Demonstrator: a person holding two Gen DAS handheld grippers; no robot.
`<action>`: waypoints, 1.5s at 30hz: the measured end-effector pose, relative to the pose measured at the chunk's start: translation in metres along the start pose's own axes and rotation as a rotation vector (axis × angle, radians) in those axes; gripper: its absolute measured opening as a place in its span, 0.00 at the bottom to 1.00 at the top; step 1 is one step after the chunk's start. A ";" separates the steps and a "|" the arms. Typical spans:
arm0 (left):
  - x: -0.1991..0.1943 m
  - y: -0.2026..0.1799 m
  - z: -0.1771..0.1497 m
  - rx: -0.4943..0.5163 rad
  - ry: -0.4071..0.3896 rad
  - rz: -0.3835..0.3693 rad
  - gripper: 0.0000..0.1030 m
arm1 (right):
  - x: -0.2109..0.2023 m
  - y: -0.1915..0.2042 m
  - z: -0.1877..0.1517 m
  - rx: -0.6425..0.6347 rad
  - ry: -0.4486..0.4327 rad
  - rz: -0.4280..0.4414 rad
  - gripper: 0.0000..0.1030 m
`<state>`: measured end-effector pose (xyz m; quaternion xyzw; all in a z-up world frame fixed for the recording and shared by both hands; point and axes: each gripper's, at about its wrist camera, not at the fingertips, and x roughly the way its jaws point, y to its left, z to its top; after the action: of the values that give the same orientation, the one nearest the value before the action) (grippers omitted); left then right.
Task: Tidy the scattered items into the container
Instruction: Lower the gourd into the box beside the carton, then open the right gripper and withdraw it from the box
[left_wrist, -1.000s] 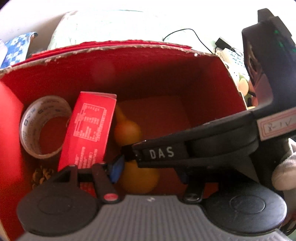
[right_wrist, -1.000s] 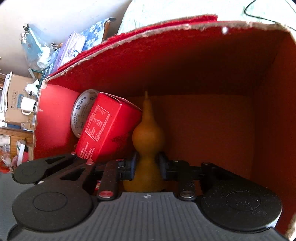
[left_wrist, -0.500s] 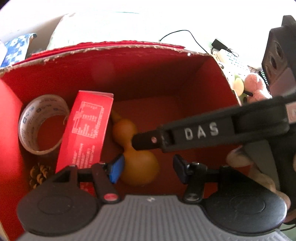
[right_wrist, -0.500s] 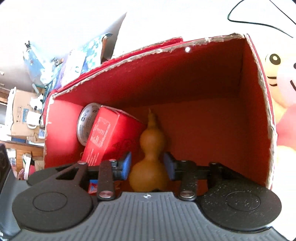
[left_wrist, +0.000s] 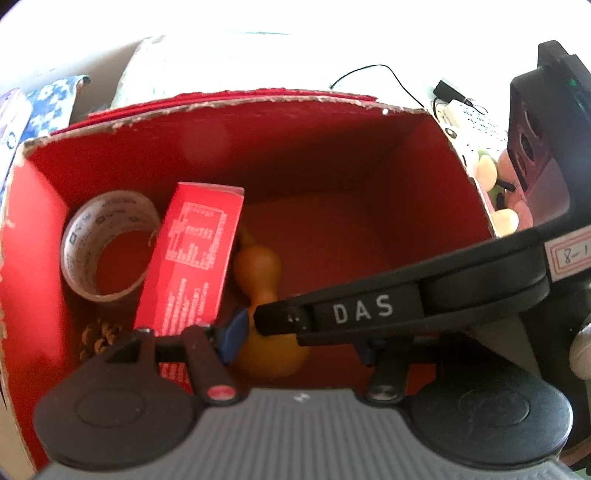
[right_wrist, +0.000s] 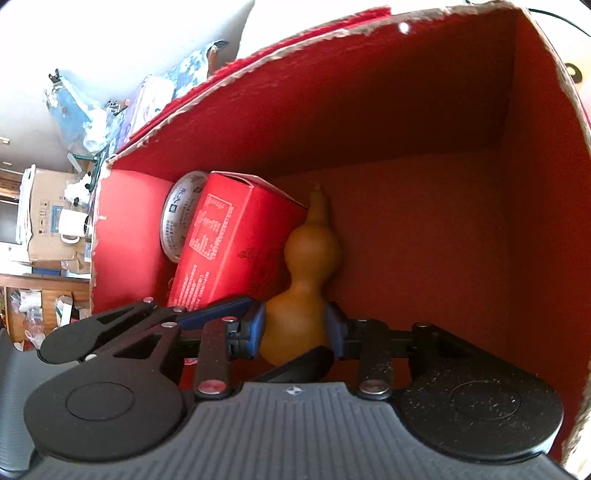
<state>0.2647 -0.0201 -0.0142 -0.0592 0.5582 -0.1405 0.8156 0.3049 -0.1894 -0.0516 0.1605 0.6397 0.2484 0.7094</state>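
A red cardboard box (left_wrist: 332, 155) (right_wrist: 424, 110) holds a tape roll (left_wrist: 107, 243) (right_wrist: 177, 218), a red carton (left_wrist: 195, 258) (right_wrist: 229, 243), a pine cone (left_wrist: 99, 336) and an orange gourd (left_wrist: 258, 269) (right_wrist: 306, 273). My right gripper (right_wrist: 297, 326) reaches into the box and is shut on the gourd's lower bulb; in the left wrist view it crosses from the right as a black arm marked DAS (left_wrist: 369, 310). My left gripper (left_wrist: 295, 343) hovers over the box's near side, open and empty, the gourd between its fingers.
A pink and yellow plush toy (left_wrist: 498, 184) lies right of the box, with a white device and black cable (left_wrist: 465, 118) behind it. Patterned bags (right_wrist: 155, 96) and cardboard boxes (right_wrist: 44, 218) stand at the left.
My right gripper, pulled back half a second ago, has pushed down into the box again with the gourd in it. The gourd stands beside the red carton.
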 end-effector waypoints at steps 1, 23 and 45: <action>0.000 0.001 0.000 -0.001 -0.002 0.005 0.58 | -0.001 0.001 0.001 -0.011 -0.002 -0.007 0.38; 0.001 -0.016 -0.007 0.037 -0.045 0.131 0.63 | -0.012 0.050 -0.003 -0.165 -0.198 -0.129 0.39; -0.047 -0.041 -0.045 0.013 -0.159 0.224 0.70 | -0.067 0.056 -0.054 -0.181 -0.322 -0.083 0.46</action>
<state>0.2005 -0.0422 0.0218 -0.0019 0.4942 -0.0470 0.8681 0.2398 -0.1855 0.0275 0.1072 0.4991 0.2466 0.8238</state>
